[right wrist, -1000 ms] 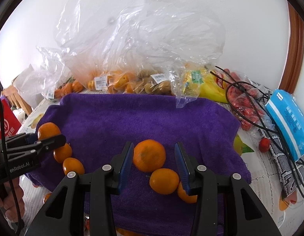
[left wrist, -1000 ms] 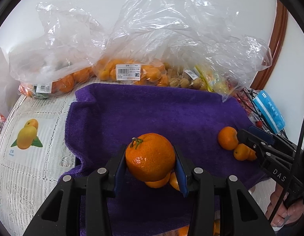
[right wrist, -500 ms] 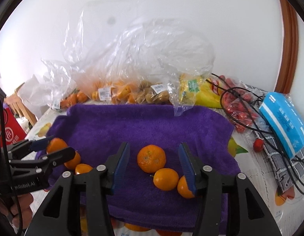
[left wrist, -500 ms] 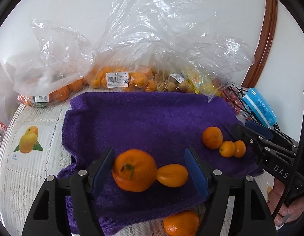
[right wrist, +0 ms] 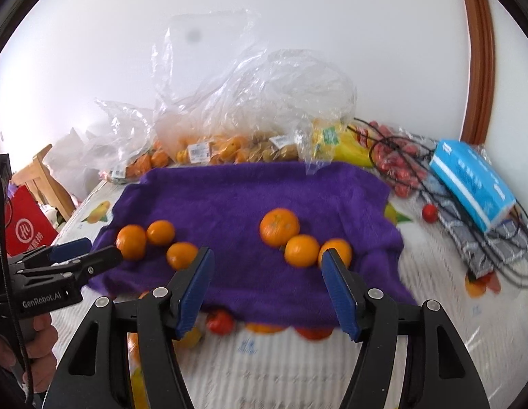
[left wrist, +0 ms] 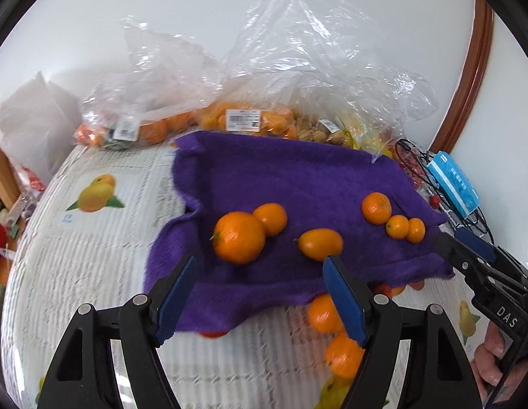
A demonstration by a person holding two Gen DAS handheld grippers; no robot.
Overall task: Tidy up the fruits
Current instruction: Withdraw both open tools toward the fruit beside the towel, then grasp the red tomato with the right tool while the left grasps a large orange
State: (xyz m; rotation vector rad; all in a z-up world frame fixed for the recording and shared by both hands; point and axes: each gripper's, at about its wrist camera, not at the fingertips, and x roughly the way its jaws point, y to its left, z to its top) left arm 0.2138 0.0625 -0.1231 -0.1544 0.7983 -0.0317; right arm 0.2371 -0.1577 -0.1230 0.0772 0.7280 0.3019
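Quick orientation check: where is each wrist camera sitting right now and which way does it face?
Left wrist: behind the open left gripper, near the purple towel's left front corner, facing the fruit bags; right gripper and hand at right.
Right wrist: behind the open right gripper, at the towel's front edge, facing the wall; left gripper at left.
Shared: towel, two clusters of oranges, bags, blue pack.

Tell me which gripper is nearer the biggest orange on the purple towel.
Left. The left gripper sits open just in front of the biggest orange, which lies just beyond its fingertips. The right gripper, also open, faces the other trio across the purple towel, farther away.
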